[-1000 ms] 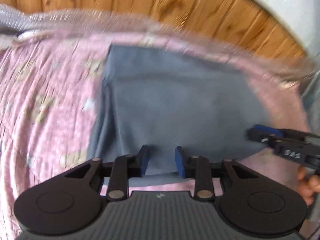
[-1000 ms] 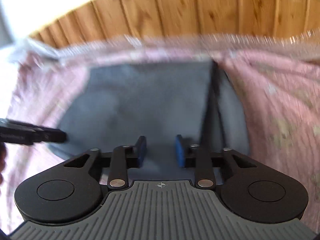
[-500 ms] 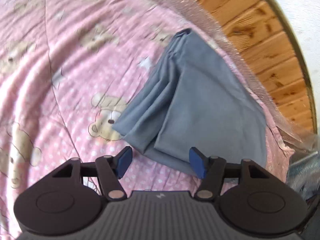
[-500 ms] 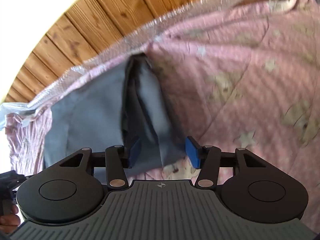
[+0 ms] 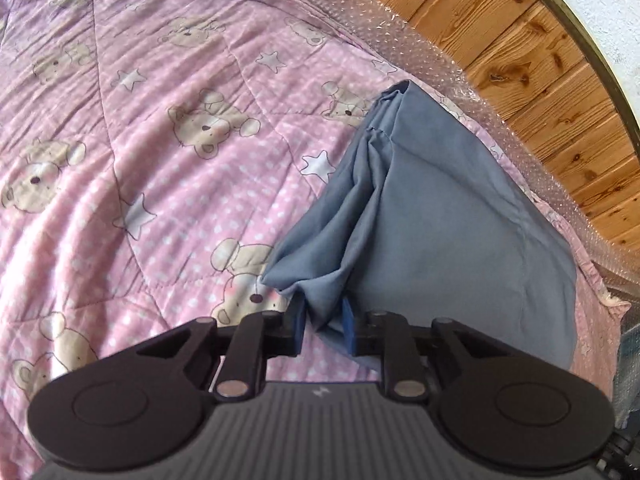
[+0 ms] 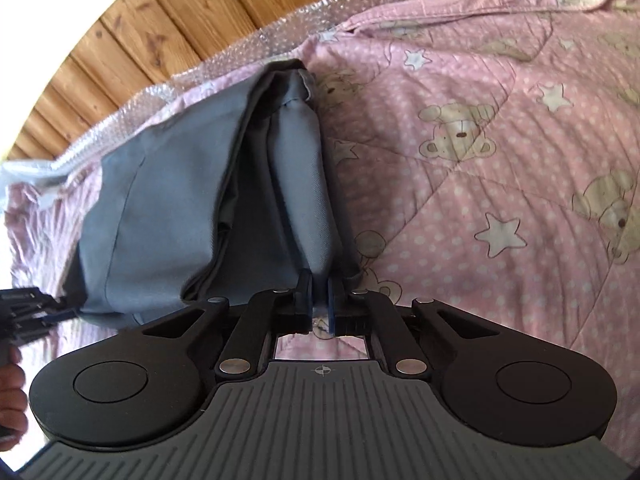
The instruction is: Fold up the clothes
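Observation:
A grey-blue garment (image 5: 440,220) lies partly folded on a pink quilt, with its left layers bunched into pleats. My left gripper (image 5: 323,330) is closed on the near bunched corner, which fills the gap between the blue pads. In the right wrist view the same garment (image 6: 168,200) has its right edge lifted into a ridge. My right gripper (image 6: 319,304) is shut tight on the near end of that ridge. The left gripper (image 6: 60,312) shows at the left edge there, at the garment's other near corner, held by a person's hand (image 6: 10,384).
The pink quilt (image 5: 160,160) with bears and stars spreads wide beside the garment (image 6: 480,160). Bubble wrap (image 5: 420,52) runs along its far edge. Beyond that is a wooden plank floor (image 5: 540,60) and a white wall (image 5: 600,0).
Both grippers swung outward to the garment's side edges, opened wide half a second ago, and have now closed on bunched fabric at the near corners.

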`<state>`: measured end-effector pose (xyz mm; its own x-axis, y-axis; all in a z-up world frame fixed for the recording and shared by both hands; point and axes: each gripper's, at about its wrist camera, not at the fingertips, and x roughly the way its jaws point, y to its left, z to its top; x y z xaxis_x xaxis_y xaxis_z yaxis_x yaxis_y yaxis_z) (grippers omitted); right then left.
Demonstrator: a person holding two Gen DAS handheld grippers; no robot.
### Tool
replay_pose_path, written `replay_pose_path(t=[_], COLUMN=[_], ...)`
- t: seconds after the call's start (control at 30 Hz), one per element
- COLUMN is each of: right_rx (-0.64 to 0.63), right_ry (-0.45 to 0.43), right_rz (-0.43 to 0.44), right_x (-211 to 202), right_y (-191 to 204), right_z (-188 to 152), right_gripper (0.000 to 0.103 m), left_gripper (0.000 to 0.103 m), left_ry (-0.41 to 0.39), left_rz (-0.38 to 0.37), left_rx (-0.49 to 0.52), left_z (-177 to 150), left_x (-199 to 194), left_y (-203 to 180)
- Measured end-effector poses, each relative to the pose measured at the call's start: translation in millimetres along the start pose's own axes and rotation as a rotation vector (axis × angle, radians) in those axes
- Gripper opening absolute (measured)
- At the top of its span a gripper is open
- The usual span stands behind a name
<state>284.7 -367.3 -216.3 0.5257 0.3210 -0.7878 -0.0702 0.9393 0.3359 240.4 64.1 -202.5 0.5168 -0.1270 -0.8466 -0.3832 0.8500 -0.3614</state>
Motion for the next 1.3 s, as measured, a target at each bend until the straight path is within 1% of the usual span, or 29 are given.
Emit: replay_pose_path(t=[0.03,0.1,0.13,0.17,0.2,0.27,0.3,0.37,0.4,0.43,0.47,0.5,0.53,0.57,0.6,0.63,0.67,0.73,0.8,0.87,0.93,0.97,1.0,1.07,1.1,1.13,1.2,1.23,1.3], right_rx=[-0.035,-0.090,-0.114,-0.140,-0.165,-0.215,-0.239,-0.281,-0.293,-0.302,-0.296,-0.287,-0.275,-0.259,-0.256,-0.270,-0.283,-0.289,-0.330,-0.357,-0.373,-0.385,-0.397,-0.376,-0.345,-0.317,-0.274,-0.254,-0.223], right_ry=[-0.012,-0.076,-0.108,-0.123,-0.138,-0.167,-0.171,-0.114,-0.060,-0.013,0.012,0.023,0.029,0.008,-0.026,-0.057,-0.080,-0.099,-0.102,-0.074,-0.022,0.000,0.014,-0.005,-0.017,-0.037,-0.123,-0.154,-0.143], right_rz=[-0.050,-0.122,-0.136,-0.120,-0.103,-0.070,-0.050,-0.002,-0.009,-0.023,-0.055,-0.077,-0.091,-0.090,-0.082,-0.078,-0.068,-0.019,-0.010,-0.011,-0.031,-0.069,-0.102,-0.109,-0.122,-0.121,-0.044,-0.016,-0.019], right_x=[-5,-20,-27,-27,-26,-26,-24,-3,10,21,26,23,16,5,-5,-11,-12,3,30,60,86,95,101,94,85,72,30,14,7], right_y=[6,19,27,36,45,63,70,73,67,60,50,41,34,30,30,34,40,57,75,85,85,81,75,64,58,53,52,51,45], right_z=[3,9,13,17,21,29,32,31,26,21,16,13,14,18,24,32,44,72,97,115,123,121,121,125,126,125,115,109,92], right_gripper=[0.023,0.026,0.026,0.025,0.025,0.025,0.027,0.025,0.027,0.028,0.026,0.005,0.002,0.004,0.010,0.014,0.014,0.014,0.014,0.015,0.015,0.015,0.012,0.006,0.010,0.020,0.021,0.021,0.021], left_gripper=[0.020,0.025,0.033,0.044,0.047,0.048,0.048,0.048,0.048,0.050,0.049,0.045,0.044,0.047,0.050,0.054,0.055,0.055,0.055,0.054,0.053,0.054,0.054,0.045,0.045,0.047,0.055,0.063,0.065], left_ry=[-0.006,-0.061,-0.087,-0.102,-0.111,-0.111,-0.098,-0.048,-0.010,0.002,-0.006,-0.014,-0.023,-0.049,-0.088,-0.113,-0.125,-0.113,-0.094,-0.075,-0.059,-0.050,-0.049,-0.064,-0.076,-0.094,-0.122,-0.116,-0.064], left_rz=[0.021,0.020,0.004,-0.015,-0.031,-0.043,-0.041,-0.011,0.030,0.041,0.028,0.016,0.003,-0.031,-0.082,-0.108,-0.113,-0.129,-0.087,-0.026,0.022,0.042,0.046,0.031,0.025,-0.004,-0.135,-0.184,-0.207], left_rx=[0.023,0.077,0.105,0.136,0.168,0.227,0.255,0.309,0.335,0.345,0.341,0.337,0.333,0.326,0.317,0.323,0.340,0.376,0.408,0.412,0.402,0.395,0.390,0.371,0.349,0.331,0.307,0.299,0.293], left_z=[0,1,3,5,8,14,16,15,10,9,10,11,12,16,24,33,43,68,89,103,108,110,110,106,103,97,77,64,38], left_x=[-6,-29,-39,-42,-43,-32,-21,8,25,28,21,14,7,-3,-14,-18,-14,10,44,76,95,104,106,93,80,64,27,15,14], left_y=[-3,-11,-17,-26,-35,-53,-60,-65,-62,-59,-56,-53,-50,-51,-55,-62,-73,-99,-121,-126,-114,-106,-100,-93,-91,-89,-86,-83,-73])
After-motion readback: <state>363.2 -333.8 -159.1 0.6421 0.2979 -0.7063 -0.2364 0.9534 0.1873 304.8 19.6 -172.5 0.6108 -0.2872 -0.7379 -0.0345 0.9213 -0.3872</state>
